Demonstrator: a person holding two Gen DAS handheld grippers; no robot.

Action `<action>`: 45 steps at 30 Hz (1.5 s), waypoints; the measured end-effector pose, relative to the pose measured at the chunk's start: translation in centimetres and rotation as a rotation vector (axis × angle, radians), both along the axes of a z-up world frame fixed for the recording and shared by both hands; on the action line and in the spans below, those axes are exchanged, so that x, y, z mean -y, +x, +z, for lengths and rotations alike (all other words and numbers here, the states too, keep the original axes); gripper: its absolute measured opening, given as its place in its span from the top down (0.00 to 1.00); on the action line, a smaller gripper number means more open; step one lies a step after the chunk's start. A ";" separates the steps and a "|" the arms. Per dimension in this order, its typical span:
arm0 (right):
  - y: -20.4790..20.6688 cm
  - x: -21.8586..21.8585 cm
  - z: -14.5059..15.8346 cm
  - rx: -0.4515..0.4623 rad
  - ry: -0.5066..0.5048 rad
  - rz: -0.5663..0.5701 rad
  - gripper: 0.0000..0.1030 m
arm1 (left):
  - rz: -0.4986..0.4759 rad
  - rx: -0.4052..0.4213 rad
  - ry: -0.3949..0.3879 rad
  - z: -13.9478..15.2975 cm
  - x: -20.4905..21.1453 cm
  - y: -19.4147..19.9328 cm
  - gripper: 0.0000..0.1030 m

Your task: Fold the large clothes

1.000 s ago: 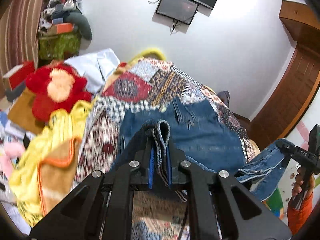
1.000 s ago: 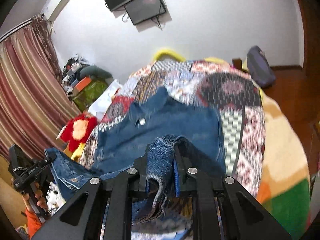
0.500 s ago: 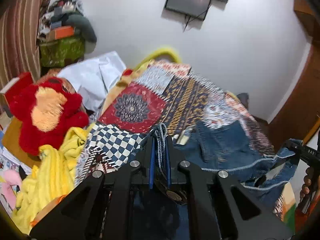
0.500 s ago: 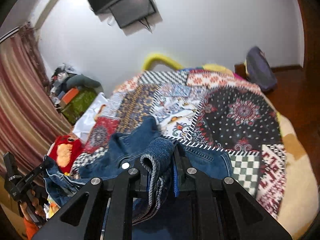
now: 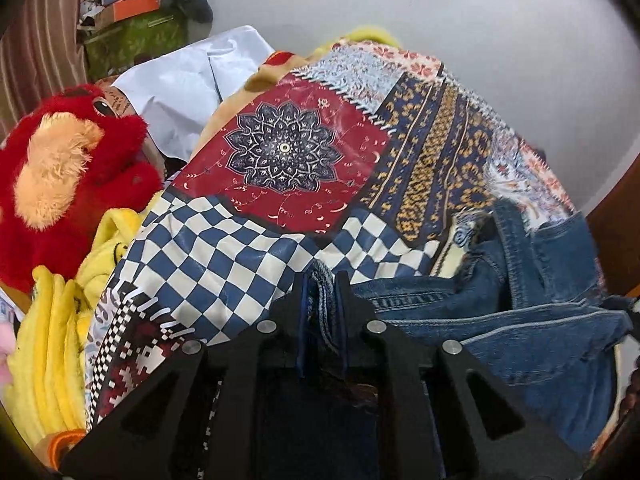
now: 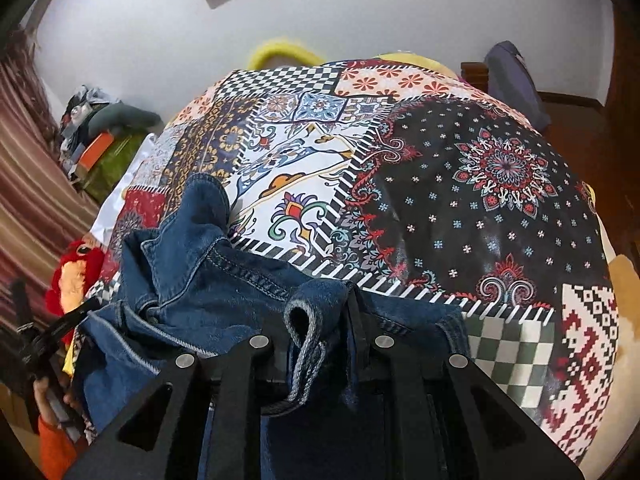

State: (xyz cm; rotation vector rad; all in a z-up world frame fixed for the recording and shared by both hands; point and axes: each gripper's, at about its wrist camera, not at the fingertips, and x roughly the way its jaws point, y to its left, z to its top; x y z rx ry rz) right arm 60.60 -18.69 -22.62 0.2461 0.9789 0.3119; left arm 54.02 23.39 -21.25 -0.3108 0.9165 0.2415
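A blue denim garment is spread across the lower right of the left wrist view, on a multicoloured patchwork bedspread. Its hem is seen between the jaws of the black left gripper, which are opening. At the lower centre of the right wrist view, the black right gripper is clamped on another bunched fold of denim.

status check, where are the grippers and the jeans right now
Left gripper opening, denim hem between its fingers. Right gripper shut on jeans, bunched on the patchwork bedspread. Nothing in the way.
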 end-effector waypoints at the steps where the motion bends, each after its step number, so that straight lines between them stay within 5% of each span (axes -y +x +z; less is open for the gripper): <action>1: -0.1 0.3 0.2 -0.004 0.007 0.005 0.87 | -0.001 -0.010 0.004 -0.1 0.1 0.1 0.81; 8: -1.2 1.2 3.3 0.024 -0.002 0.040 0.87 | 0.014 -0.055 -0.012 -0.8 -0.6 0.6 0.70; 13: -2.1 1.1 4.7 0.061 -0.045 0.030 0.86 | -0.004 -0.084 0.084 -0.7 0.6 1.1 0.69; 15: -2.5 1.4 5.7 0.131 -0.183 -0.058 0.85 | 0.000 -0.106 0.143 -0.8 1.0 1.3 0.69; 17: -3.4 2.7 7.4 0.262 -0.464 -0.241 0.85 | -0.002 -0.121 0.156 -1.1 0.9 1.3 0.68; 20: -3.3 6.8 8.1 0.183 -0.355 -0.219 0.85 | -0.015 -0.099 0.124 -0.5 0.5 0.9 0.67; 24: -4.9 8.3 8.4 0.161 -0.341 -0.157 0.85 | -0.018 -0.052 0.112 2.2 0.4 -0.1 0.60; 26: -5.9 7.6 8.1 0.144 -0.318 -0.101 0.85 | -0.003 -0.013 0.108 4.2 0.1 -0.9 0.50; 28: -6.7 5.9 7.4 0.131 -0.283 -0.029 0.85 | 0.018 0.017 0.107 6.0 -0.3 -1.7 0.30; 33: -8.7 -0.3 5.9 0.111 -0.216 0.138 0.85 | -0.044 0.005 0.125 8.0 0.1 -3.7 0.18; 36: -9.2 -4.4 4.7 0.091 -0.190 0.221 0.85 | -0.114 -0.028 0.154 7.4 1.2 -5.1 0.09; 42: -9.6 -12.1 1.9 0.046 -0.170 0.360 0.85 | -0.284 -0.135 0.287 2.6 4.8 -6.1 0.08; 45: -8.9 -14.8 0.0 0.008 -0.194 0.394 0.85 | -0.280 -0.182 0.352 0.2 5.1 -5.0 0.08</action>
